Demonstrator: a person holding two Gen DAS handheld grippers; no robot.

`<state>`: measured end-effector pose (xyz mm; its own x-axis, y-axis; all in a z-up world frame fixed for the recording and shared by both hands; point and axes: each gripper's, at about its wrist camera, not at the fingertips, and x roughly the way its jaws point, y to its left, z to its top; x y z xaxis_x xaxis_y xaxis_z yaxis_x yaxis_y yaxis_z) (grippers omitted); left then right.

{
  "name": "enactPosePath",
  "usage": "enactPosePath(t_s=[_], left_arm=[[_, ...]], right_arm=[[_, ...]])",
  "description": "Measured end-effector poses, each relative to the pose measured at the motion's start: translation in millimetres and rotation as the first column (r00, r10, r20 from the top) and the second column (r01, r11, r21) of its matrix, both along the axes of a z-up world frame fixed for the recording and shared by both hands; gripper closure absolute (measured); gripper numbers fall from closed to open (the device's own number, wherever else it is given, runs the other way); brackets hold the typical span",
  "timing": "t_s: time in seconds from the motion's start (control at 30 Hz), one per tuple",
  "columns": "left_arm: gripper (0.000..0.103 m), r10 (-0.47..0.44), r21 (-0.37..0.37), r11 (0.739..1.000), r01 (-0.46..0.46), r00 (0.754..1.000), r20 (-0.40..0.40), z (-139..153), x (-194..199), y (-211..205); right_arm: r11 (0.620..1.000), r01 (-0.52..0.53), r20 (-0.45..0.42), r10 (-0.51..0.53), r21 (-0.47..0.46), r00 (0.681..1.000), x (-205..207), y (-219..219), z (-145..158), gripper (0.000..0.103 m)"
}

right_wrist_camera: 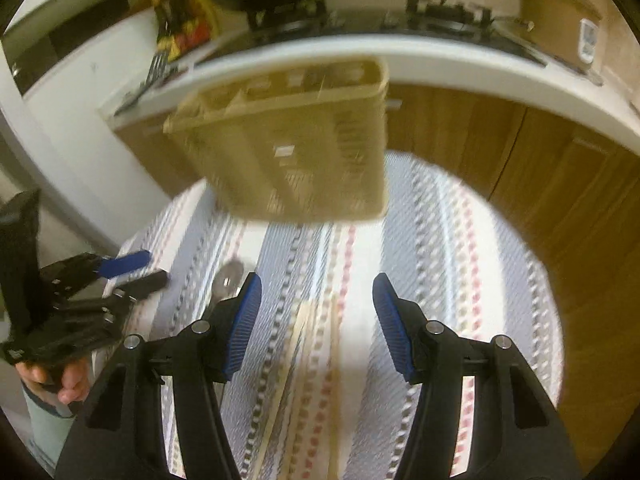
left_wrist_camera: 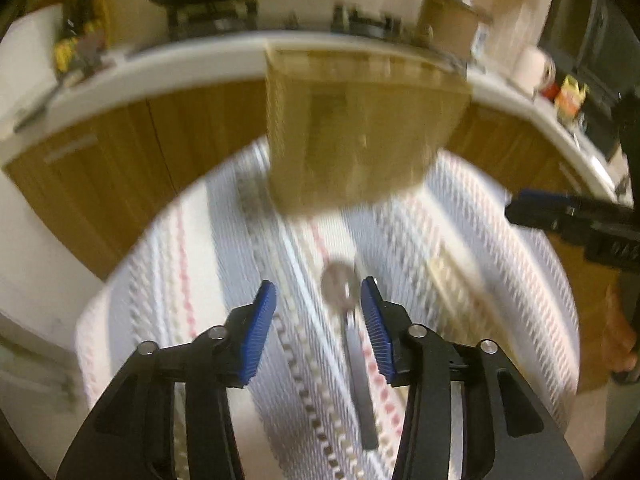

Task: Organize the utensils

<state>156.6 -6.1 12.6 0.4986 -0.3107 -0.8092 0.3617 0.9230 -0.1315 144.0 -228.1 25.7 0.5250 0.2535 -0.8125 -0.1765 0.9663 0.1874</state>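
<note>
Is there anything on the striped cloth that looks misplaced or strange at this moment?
Nothing looks spilled or broken. The spoon and the chopsticks lie loose on the striped cloth, outside the beige organizer tray. The blur hides finer detail.

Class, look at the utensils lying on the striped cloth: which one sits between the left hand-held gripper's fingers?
The metal spoon, lying between the open left hand-held gripper fingers. The pale wooden chopsticks instead lie below the right hand-held gripper.
</note>
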Motion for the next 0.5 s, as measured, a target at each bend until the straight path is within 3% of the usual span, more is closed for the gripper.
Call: enactPosePath(t_s=[0.1, 0.3, 0.5], left_arm=[[0.068, -0.035, 0.025, 0.999, 0.036, 0.998, -0.047, -21, -7, -5], [0.069, -0.060, 0.082, 0.994, 0.066, 0.996, -0.072, -42, -19, -23], [0.077, -0.047, 0.147, 0.987, 0.058, 0.996, -0.078, -51, -17, -40]], right_arm=[[1.000, -0.030, -0.045, 0.030, 0.010, 0.999, 4, 12, -14, 0.059], [0.997, -0.047, -0.131, 0.055, 0.061, 0.990, 19, 31, -37, 0.059], [0.996, -0.022, -0.157, 0.035, 0.083, 0.987, 19, 30, -48, 0.059]])
